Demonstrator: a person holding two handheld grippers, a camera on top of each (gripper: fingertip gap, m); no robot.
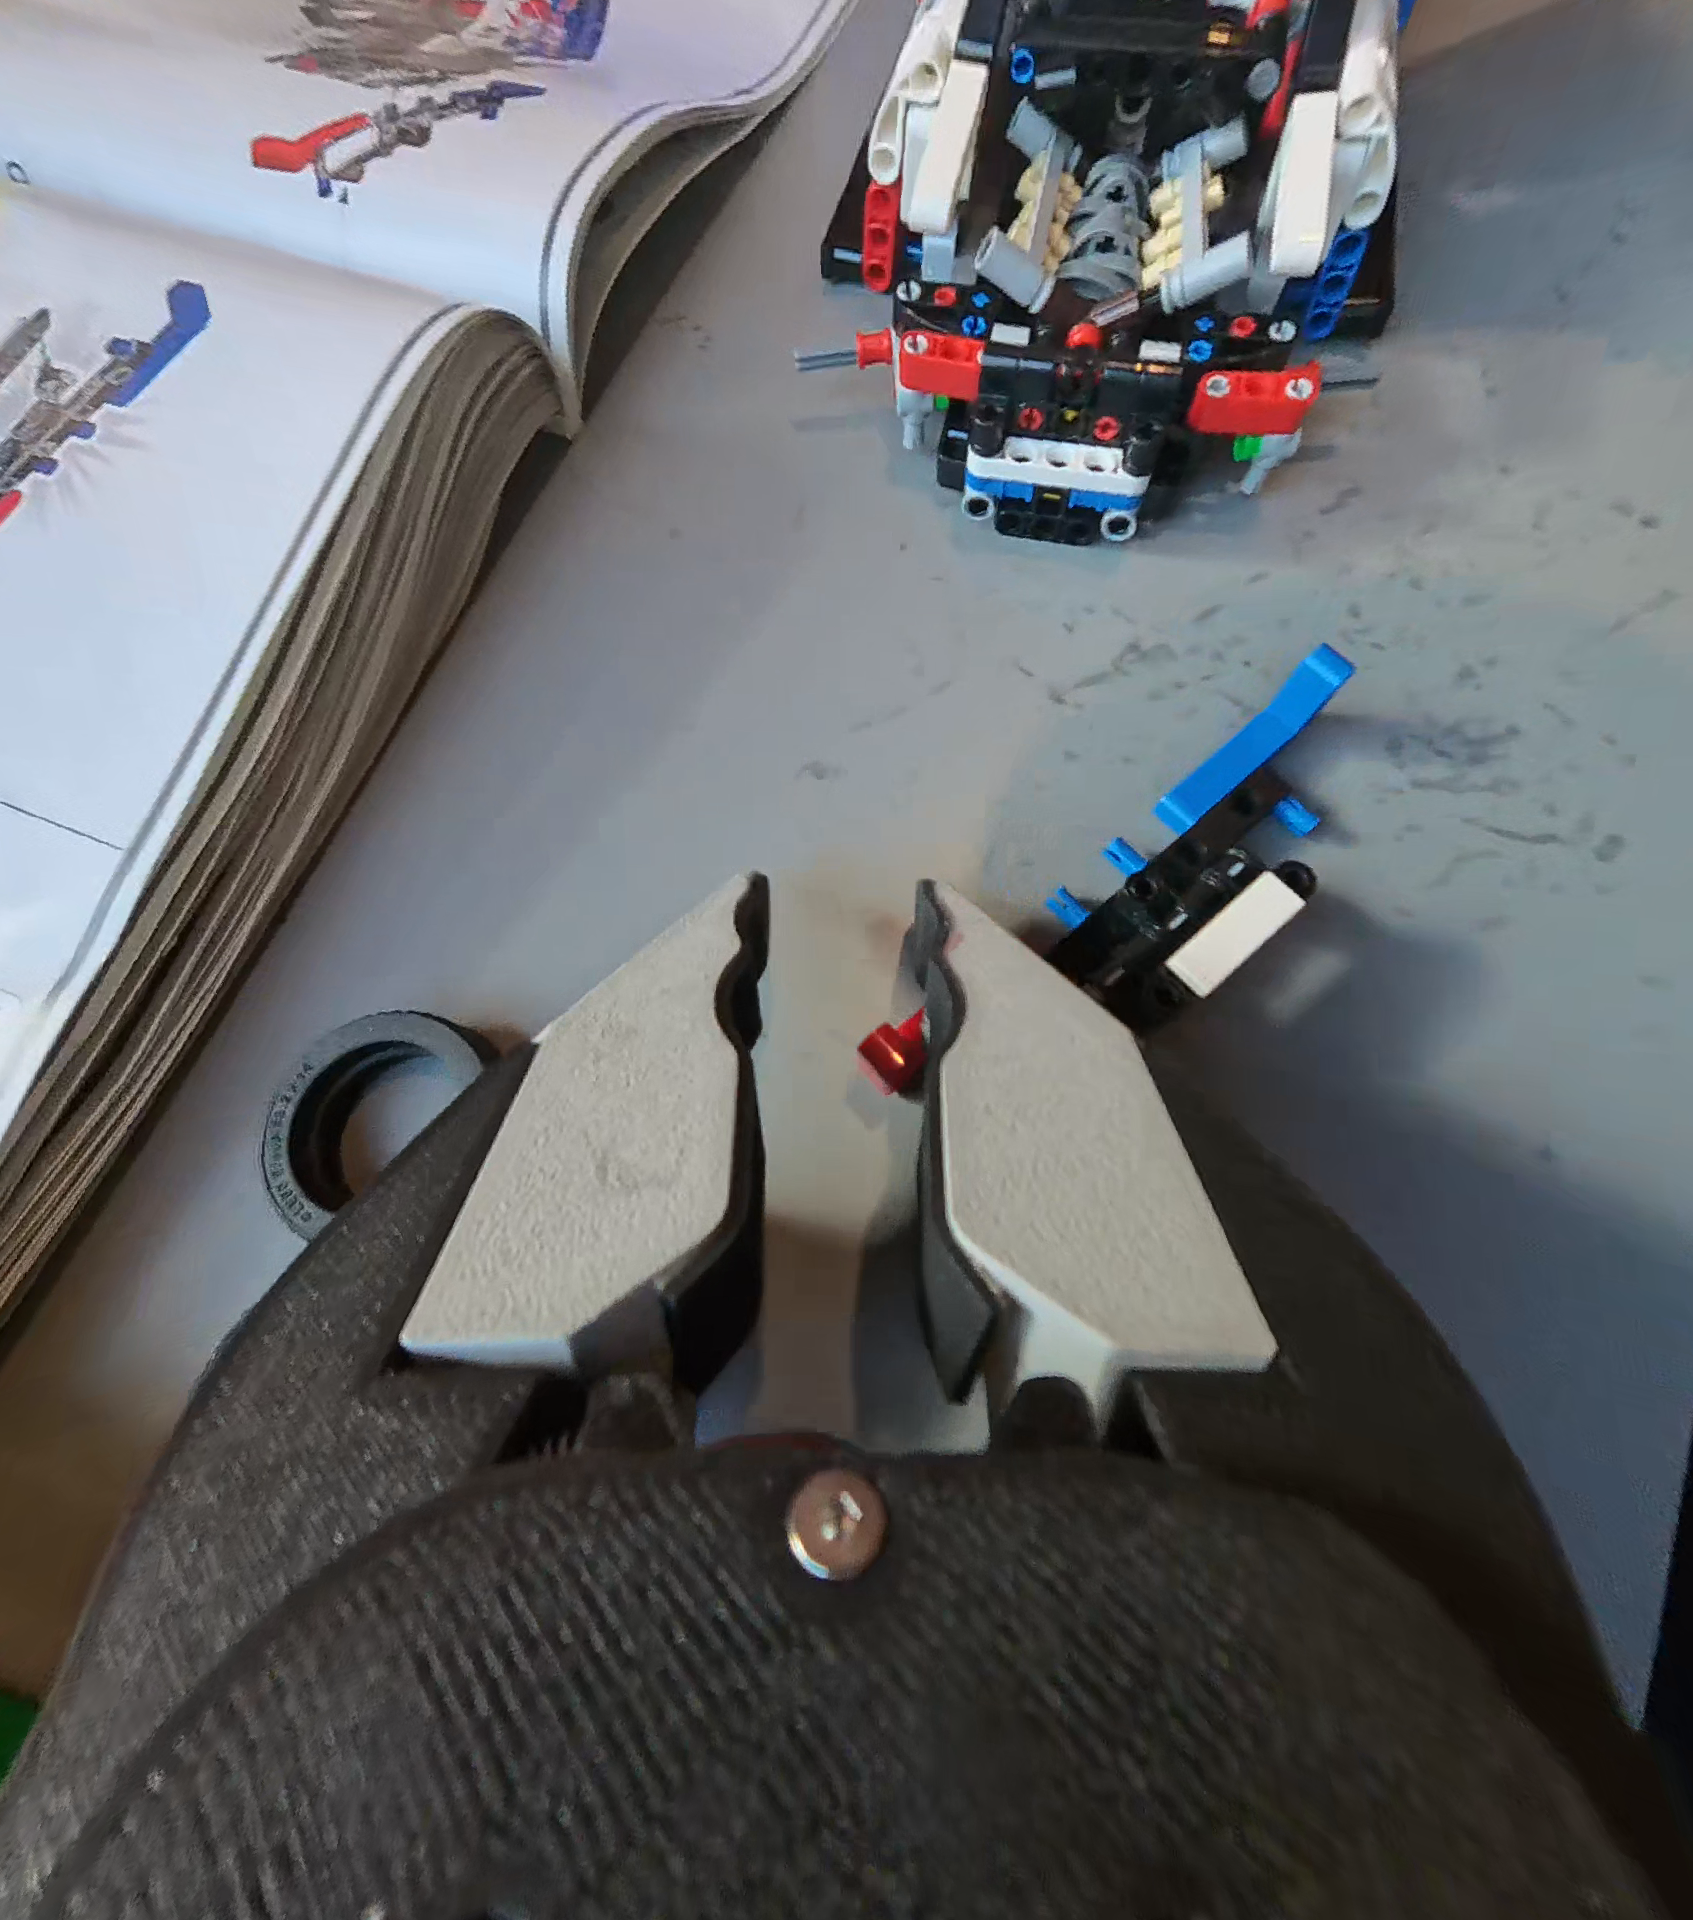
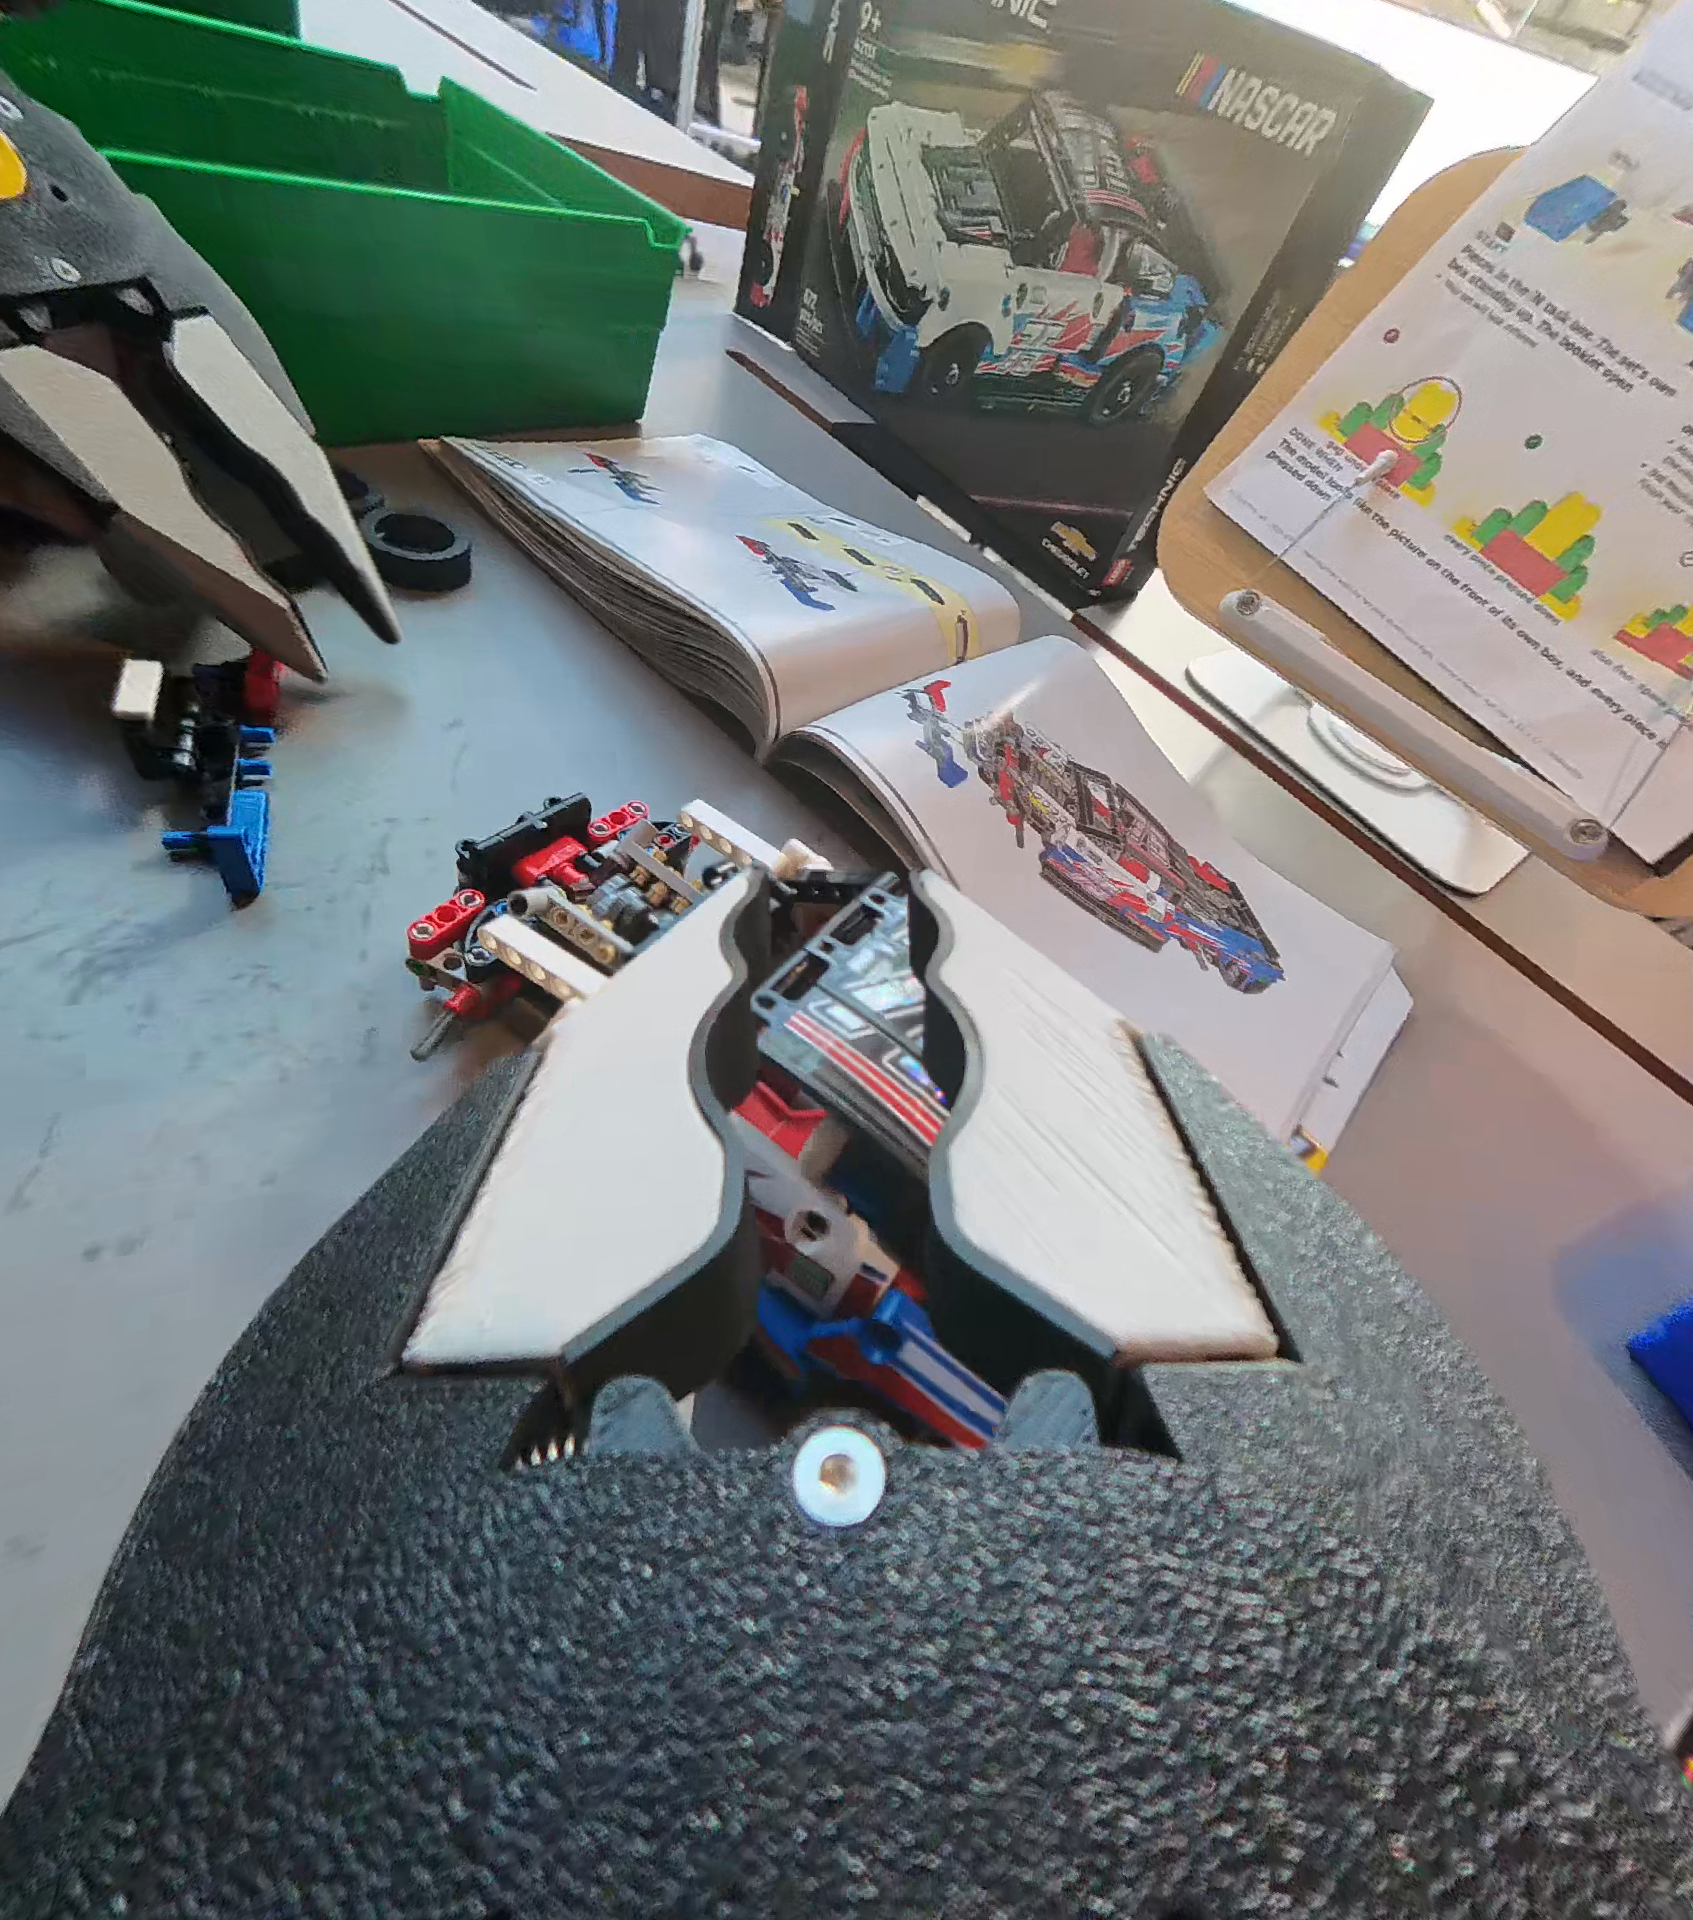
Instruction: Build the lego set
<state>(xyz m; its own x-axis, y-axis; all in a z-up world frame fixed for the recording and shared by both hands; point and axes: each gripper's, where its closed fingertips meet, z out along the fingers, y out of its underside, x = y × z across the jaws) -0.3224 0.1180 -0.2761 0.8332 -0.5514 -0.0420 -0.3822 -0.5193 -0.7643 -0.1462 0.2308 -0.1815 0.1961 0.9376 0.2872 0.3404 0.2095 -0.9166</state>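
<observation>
Item: small black beam sub-assembly (image 1: 1197,906) with blue angled panel, blue pins and a white tile, plastic. It is lying on the scuffed grey tabletop (image 1: 738,665), just beside the left gripper (image 1: 840,904) at about 2 o'clock from its tips; its long axis is running from 7 to 1 o'clock in the left wrist view.

Item: small red plastic pin (image 1: 892,1051). It is showing in the gap against the inner face of the right-hand finger; whether it is resting on the table or caught there cannot be told. The left jaws are standing parted, grasping nothing firmly.

Item: partly built race-car chassis (image 1: 1107,270), red, white, blue and black. It is sitting at 12 o'clock, well apart from the left gripper.

Item: right gripper (image 2: 834,914). It is hovering over the chassis rear; its jaws are standing apart around a striped panel, contact not discernible.

Judgement: the left gripper is nearer the sub-assembly; a short shift toward 2 o'clock is likely what the pickup needs.

Item: open paper instruction booklet (image 1: 198,436), lying at 10 o'clock.
</observation>
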